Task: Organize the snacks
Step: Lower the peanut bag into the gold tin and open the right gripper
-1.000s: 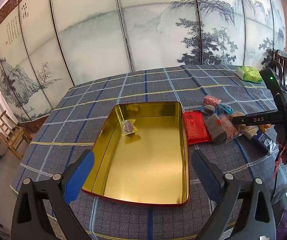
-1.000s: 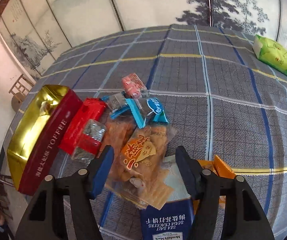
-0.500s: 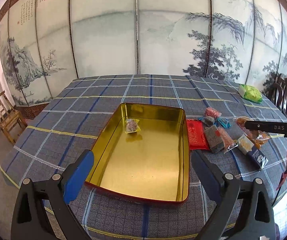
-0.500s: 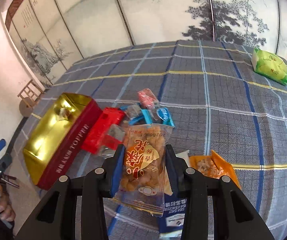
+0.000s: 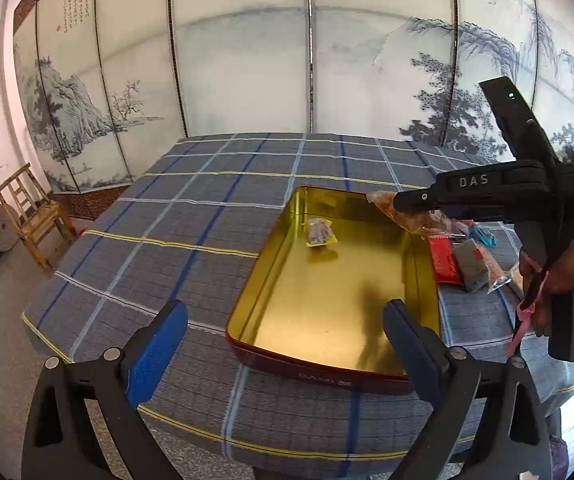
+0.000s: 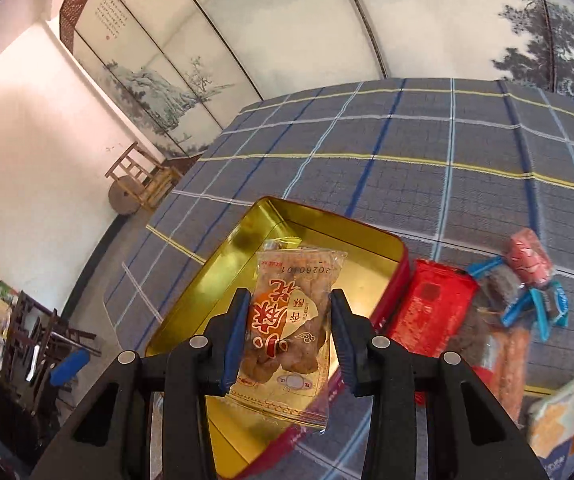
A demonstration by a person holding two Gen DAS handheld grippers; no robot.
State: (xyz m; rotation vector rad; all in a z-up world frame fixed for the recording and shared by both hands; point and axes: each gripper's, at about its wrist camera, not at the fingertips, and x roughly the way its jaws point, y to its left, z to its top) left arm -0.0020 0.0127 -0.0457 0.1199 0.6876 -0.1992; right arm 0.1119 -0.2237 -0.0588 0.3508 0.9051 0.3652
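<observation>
My right gripper [image 6: 289, 334] is clamped on a clear crinkly snack packet [image 6: 287, 324], its blue pads pressing the packet's two long edges. The packet is a flat plastic rectangle with red and gold print and knobbly brown fried pieces showing through; its long axis runs straight ahead along my fingers, the sealed end with the printed date pointing away from me, the other sealed end hanging back below the pads. I hold it in the air over the gold tin [image 6: 375, 248], off the metal.

The tin is a shallow rectangular tray with rounded corners, mirror-shiny gold inside and dark red outside, lying on a grey checked tablecloth [image 6: 427, 184] with blue, white and yellow lines. From my left wrist view a small wrapped sweet [image 5: 319, 233] lies on the tin's floor near a far corner, its yellow-edged wrapper slightly crumpled.

My left gripper [image 5: 285, 342] hangs low at the near end of the tin with its blue-padded jaws spread wide, nothing between them.

Right of the tin, just beside its red wall, lies a flat red foil packet [image 6: 433, 306]. Beyond it sit a grey-brown wrapped block [image 6: 495, 286], blue twisted wrappers [image 6: 543, 304] and a pink wrapped sweet [image 6: 529, 255], loosely heaped and touching.
</observation>
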